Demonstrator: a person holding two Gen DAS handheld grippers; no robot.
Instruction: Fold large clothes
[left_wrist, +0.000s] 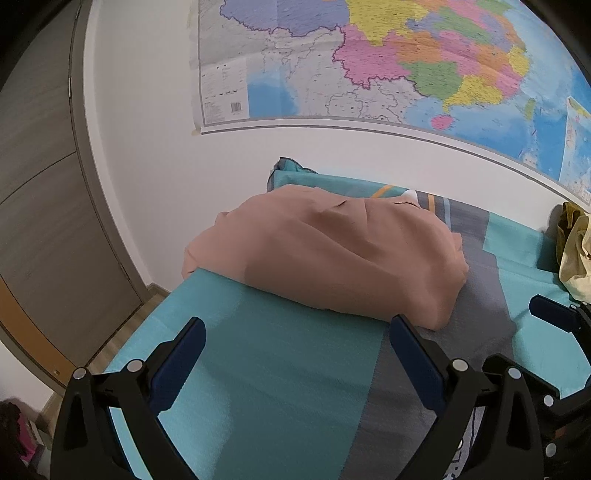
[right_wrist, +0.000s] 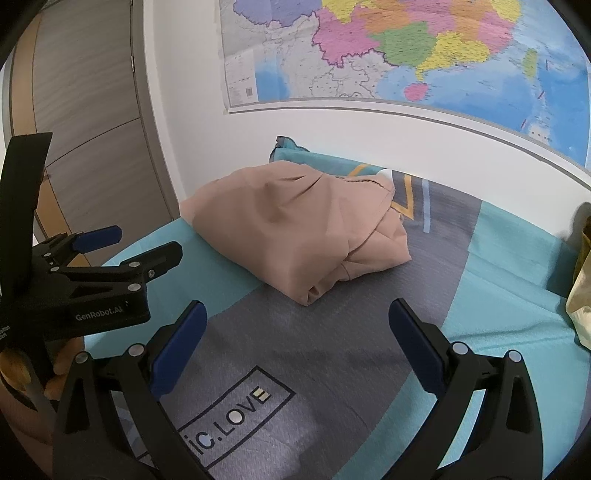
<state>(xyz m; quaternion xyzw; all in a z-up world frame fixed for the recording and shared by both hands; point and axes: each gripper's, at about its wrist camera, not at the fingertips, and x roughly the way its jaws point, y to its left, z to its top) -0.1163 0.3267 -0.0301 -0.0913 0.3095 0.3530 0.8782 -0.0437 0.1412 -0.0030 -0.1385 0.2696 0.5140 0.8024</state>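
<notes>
Bedsheet (right_wrist: 369, 350) reads "iC.LOVE"; left claw (right_wrist: 125, 245) marked "GenRobot.AI", spread wide.

You have two grippers here: the left gripper (left_wrist: 297, 341) and the right gripper (right_wrist: 297, 325), and each one has two fingers with blue pads, so four blue pads in total. Both stand wide apart with nothing between the fingers. On the bed you can count one folded peach garment (left_wrist: 325, 254) and one yellowish cloth bundle (left_wrist: 574, 254) at the right edge, so two pieces of clothing. There is one bedsheet (right_wrist: 509, 266), teal and grey, with one printed text box on it. On the wall you see one map (left_wrist: 388, 59). There is one door (left_wrist: 37, 177). One hand (right_wrist: 61, 373) of yours is visible.
</notes>
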